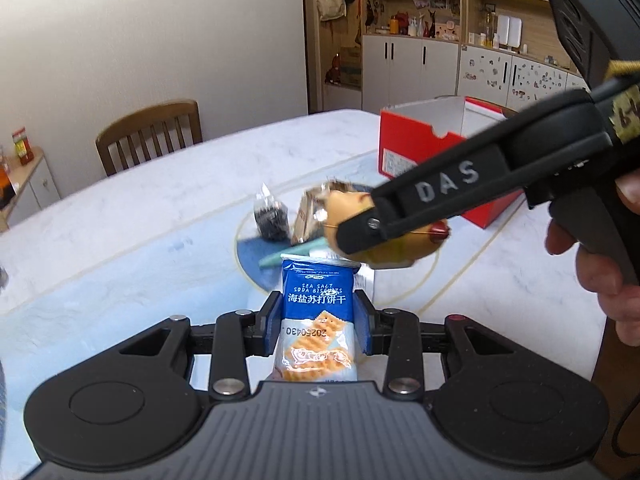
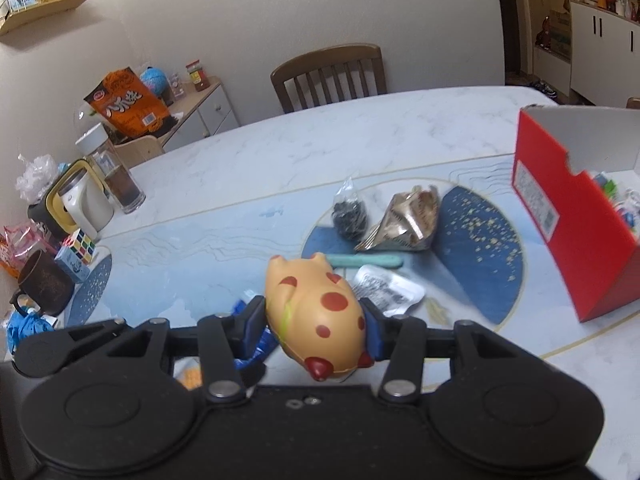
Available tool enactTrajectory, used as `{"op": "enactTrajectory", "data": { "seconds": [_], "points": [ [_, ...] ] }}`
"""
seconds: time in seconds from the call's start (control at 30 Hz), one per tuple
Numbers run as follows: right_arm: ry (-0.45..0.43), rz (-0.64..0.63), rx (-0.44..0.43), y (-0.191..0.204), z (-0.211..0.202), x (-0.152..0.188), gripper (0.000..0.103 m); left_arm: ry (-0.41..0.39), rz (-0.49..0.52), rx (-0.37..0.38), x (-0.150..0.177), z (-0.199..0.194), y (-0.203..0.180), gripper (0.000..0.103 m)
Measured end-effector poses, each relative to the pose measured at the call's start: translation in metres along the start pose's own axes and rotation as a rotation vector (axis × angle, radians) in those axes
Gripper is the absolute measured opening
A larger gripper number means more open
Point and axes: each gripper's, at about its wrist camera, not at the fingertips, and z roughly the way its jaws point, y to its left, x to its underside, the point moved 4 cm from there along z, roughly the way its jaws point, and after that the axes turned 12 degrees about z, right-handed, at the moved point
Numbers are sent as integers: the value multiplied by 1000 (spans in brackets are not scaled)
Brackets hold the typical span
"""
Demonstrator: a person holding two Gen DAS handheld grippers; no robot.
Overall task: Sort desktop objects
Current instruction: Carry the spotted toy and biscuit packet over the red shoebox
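My left gripper [image 1: 317, 322] is shut on a blue and white soda biscuit packet [image 1: 318, 320], held above the table. My right gripper [image 2: 316, 320] is shut on a tan toy pig with red spots [image 2: 316, 312]; the pig also shows in the left wrist view [image 1: 394, 246], clamped in the right gripper [image 1: 360, 236]. On the blue round mat lie a small bag of dark bits [image 2: 350, 214], a crumpled gold wrapper [image 2: 408, 220], a teal stick [image 2: 372, 261] and a clear white packet [image 2: 388, 288]. A red open box [image 2: 572, 216] stands at the right.
A wooden chair [image 2: 330, 74] stands behind the table. At the table's left edge are a glass bottle [image 2: 112, 172], a Rubik's cube [image 2: 82, 246], a dark mug [image 2: 44, 288] and a white and yellow jar [image 2: 84, 200]. The red box holds several small items [image 2: 616, 196].
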Motion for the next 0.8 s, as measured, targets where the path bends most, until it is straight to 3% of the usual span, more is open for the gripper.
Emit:
{"op": "enactTrajectory", "data": {
  "seconds": [0.4, 0.8],
  "points": [
    [-53, 5, 21, -33, -32, -26, 48, -20, 18, -38, -32, -11, -8, 35],
    [-102, 20, 48, -81, -56, -59, 49, -35, 28, -59, -70, 9, -29, 35]
  ]
}}
